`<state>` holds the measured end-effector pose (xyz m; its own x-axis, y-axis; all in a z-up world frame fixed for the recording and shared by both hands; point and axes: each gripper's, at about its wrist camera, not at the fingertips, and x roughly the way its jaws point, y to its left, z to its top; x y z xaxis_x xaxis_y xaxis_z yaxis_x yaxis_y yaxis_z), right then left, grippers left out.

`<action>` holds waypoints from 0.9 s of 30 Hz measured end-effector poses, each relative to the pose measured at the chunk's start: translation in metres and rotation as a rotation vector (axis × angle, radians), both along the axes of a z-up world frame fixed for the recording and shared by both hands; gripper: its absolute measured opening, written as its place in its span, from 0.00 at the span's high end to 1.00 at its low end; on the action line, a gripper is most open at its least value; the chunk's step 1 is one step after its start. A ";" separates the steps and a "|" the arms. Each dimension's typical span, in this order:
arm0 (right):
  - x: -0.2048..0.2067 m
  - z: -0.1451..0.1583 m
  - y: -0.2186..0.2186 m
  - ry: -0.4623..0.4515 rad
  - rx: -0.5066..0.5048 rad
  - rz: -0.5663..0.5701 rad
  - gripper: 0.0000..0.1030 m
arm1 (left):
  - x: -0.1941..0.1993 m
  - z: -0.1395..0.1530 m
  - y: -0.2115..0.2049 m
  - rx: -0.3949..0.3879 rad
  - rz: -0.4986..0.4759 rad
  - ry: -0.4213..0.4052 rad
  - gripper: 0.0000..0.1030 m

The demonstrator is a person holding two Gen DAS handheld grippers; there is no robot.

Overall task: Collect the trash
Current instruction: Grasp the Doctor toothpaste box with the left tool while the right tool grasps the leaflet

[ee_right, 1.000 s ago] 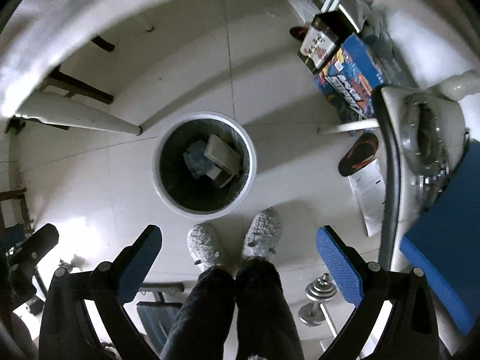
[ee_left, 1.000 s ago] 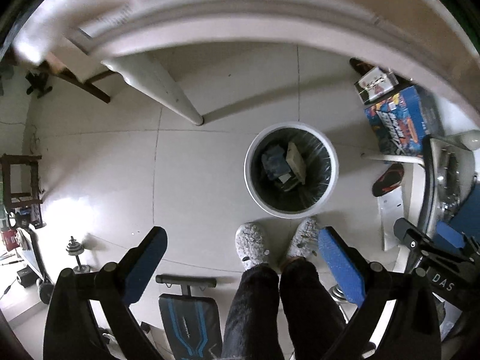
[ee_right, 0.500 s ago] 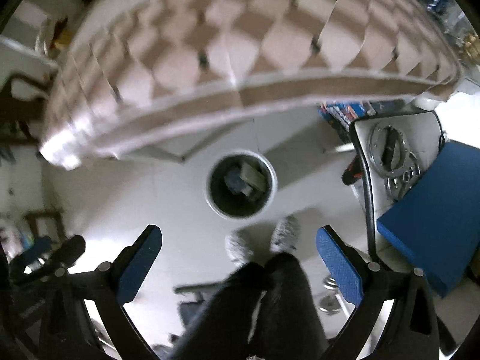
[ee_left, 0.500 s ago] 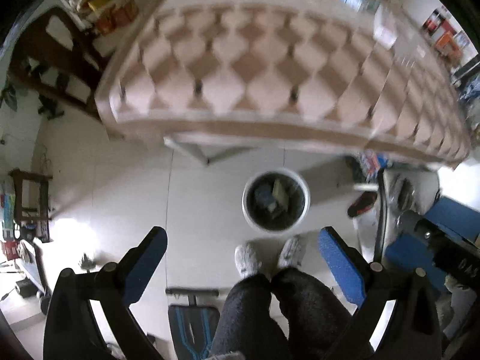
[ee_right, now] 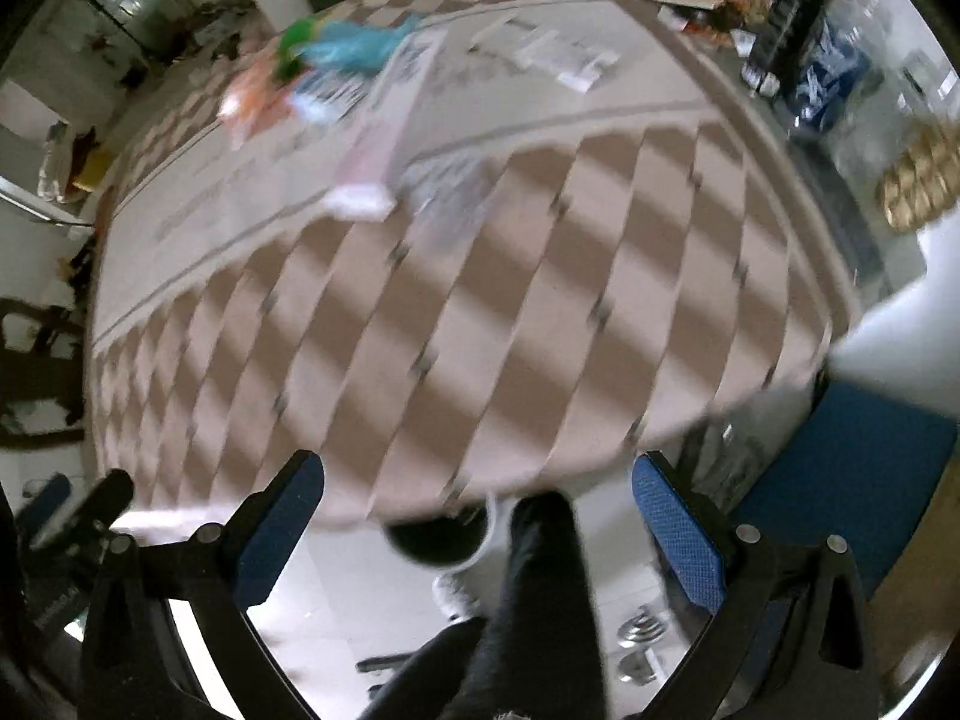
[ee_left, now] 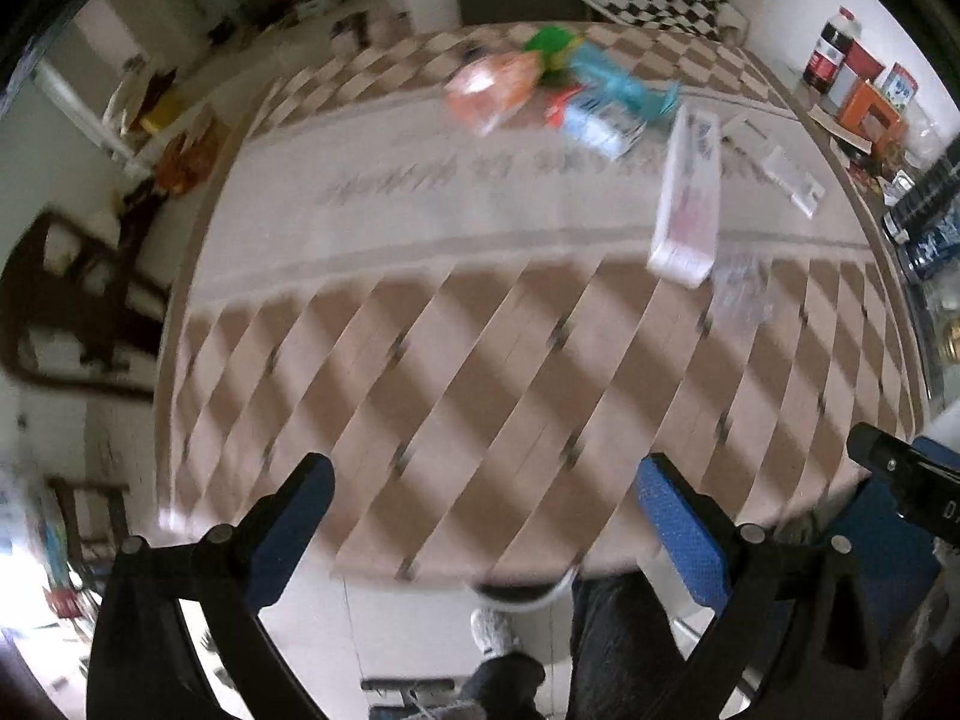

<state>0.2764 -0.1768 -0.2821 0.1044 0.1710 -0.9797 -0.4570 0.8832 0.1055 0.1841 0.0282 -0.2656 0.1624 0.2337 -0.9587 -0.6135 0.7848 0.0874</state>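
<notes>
- Now, at far left, the left gripper [ee_left: 480,516] hangs over the near table edge, blue fingers [ee_left: 288,531] spread wide, nothing between them.
- Leftmost trash, the orange packet [ee_left: 492,87], lies far across the checkered table [ee_left: 456,372]; beside it a blue wrapper [ee_left: 618,90].
- Right of those, the long white box [ee_left: 687,198] is nearest; I judge it best approached across its narrow width.
- The bin [ee_right: 441,534] peeks from under the table.
- The right gripper [ee_right: 477,516] is likewise wide and empty.
</notes>
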 end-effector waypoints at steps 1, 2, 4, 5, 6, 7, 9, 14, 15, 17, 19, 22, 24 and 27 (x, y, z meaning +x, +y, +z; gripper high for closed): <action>0.024 -0.004 0.001 0.000 -0.010 0.004 0.00 | 0.029 -0.003 0.003 0.005 -0.015 0.013 0.00; 0.051 -0.007 0.005 0.004 -0.024 0.009 0.00 | 0.053 -0.006 0.007 0.000 -0.028 0.021 0.00; 0.097 -0.014 0.013 0.015 -0.048 0.021 0.00 | 0.088 -0.011 0.014 -0.014 -0.045 0.039 0.00; 0.123 -0.018 0.019 0.018 -0.063 0.031 0.00 | 0.116 -0.020 0.018 -0.027 -0.061 0.059 0.00; 0.148 -0.022 0.026 0.020 -0.082 0.045 0.00 | 0.132 -0.024 0.020 -0.032 -0.071 0.071 0.00; 0.170 -0.026 0.032 0.023 -0.096 0.060 0.00 | 0.150 -0.031 0.021 -0.039 -0.086 0.085 0.00; 0.208 -0.036 0.043 0.037 -0.118 0.095 0.00 | 0.188 -0.045 0.023 -0.071 -0.126 0.111 0.00; 0.282 -0.065 0.076 0.055 -0.185 0.187 0.00 | 0.257 -0.084 0.025 -0.154 -0.226 0.160 0.01; 0.290 -0.068 0.080 0.057 -0.186 0.197 0.00 | 0.263 -0.089 0.025 -0.164 -0.236 0.168 0.07; 0.309 -0.076 0.092 0.059 -0.198 0.228 0.00 | 0.274 -0.103 0.028 -0.190 -0.239 0.195 0.28; 0.326 -0.082 0.104 0.063 -0.197 0.254 0.00 | 0.277 -0.112 0.034 -0.227 -0.211 0.197 0.42; 0.341 -0.089 0.121 0.060 -0.192 0.291 0.00 | 0.273 -0.113 0.039 -0.294 -0.176 0.154 0.55; 0.350 -0.095 0.135 0.052 -0.200 0.327 0.00 | 0.265 -0.110 0.038 -0.274 -0.160 0.157 0.55; 0.356 -0.103 0.154 0.046 -0.212 0.385 0.00 | 0.243 -0.107 0.043 -0.279 -0.085 0.153 0.55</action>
